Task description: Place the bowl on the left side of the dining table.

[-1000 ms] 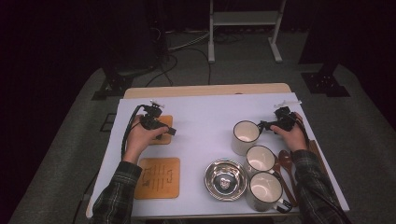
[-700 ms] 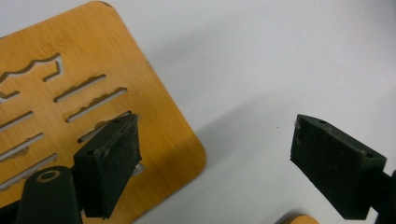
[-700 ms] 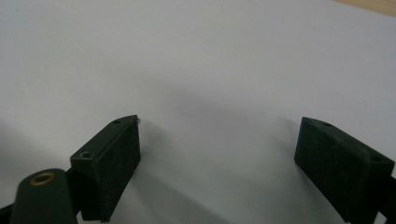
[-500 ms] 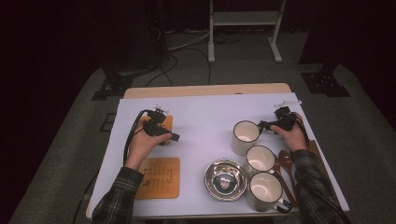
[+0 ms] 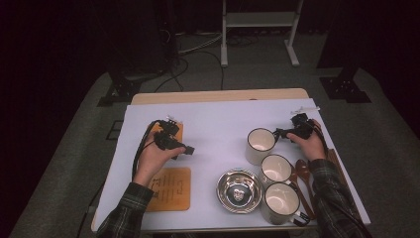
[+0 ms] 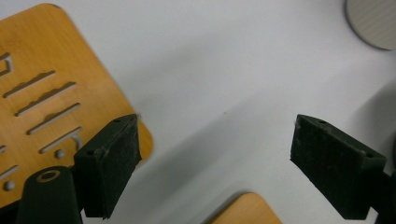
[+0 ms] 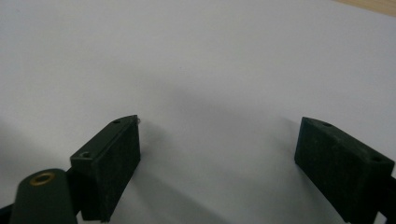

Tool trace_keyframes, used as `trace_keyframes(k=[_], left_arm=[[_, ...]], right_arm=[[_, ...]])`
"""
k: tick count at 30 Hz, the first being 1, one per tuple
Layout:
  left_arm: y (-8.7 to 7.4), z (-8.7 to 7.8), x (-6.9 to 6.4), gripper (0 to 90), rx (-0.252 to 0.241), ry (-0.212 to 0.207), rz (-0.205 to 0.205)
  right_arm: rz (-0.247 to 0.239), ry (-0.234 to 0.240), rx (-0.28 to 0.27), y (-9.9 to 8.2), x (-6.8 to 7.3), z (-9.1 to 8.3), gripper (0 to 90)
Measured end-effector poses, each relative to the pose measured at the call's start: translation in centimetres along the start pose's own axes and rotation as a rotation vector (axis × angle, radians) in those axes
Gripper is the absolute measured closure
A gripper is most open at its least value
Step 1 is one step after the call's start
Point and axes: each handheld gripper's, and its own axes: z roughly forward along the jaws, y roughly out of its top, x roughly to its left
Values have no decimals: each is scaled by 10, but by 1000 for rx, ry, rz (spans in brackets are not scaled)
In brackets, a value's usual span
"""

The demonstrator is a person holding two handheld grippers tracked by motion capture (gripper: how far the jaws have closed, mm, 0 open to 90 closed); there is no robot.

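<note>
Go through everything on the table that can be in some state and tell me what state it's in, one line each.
left gripper: open, nothing between its fingers, over the white table cover
right gripper: open, empty, beside the far mug
three mugs: upright, look empty
steel bowl: upright, empty
near wooden board: lying flat
far wooden board: flat, partly under the left hand

Left gripper (image 5: 184,148) shifted off the far wooden coaster (image 5: 174,130), toward table centre and the mugs; coaster now mostly uncovered behind the hand. Jaws wide apart, nothing between them.
</note>
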Motion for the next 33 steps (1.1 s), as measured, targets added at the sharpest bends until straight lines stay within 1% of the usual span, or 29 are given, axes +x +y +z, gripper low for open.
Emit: trace_keyframes(k=[6,8,9,10,14,19,21,29,32,33], left_arm=[[-1,-1,-15,149,-13,-17,19],[-2,-1,-20,149,-12,-31,30],[-2,0,-23,149,-16,-36,28],[-2,1,-25,149,-10,-42,39],[-2,2,-34,149,-8,-51,58],[-1,3,-48,150,-1,-78,93],[-1,4,-53,150,2,-87,101],[0,14,-74,150,16,-105,147],[1,17,-81,150,25,-114,171],[1,18,-84,150,24,-118,169]], right_arm=[[-1,0,-1,0,0,0,129],[-1,0,-1,0,0,0,129],[-1,0,-1,0,0,0,129],[-2,0,0,0,0,0,129],[-1,-1,-1,0,0,0,129],[-3,-1,-1,0,0,0,130],[-3,-1,-1,0,0,0,129],[-3,-1,-1,0,0,0,129],[-3,-1,-1,0,0,0,129],[-2,-1,-1,0,0,0,129]])
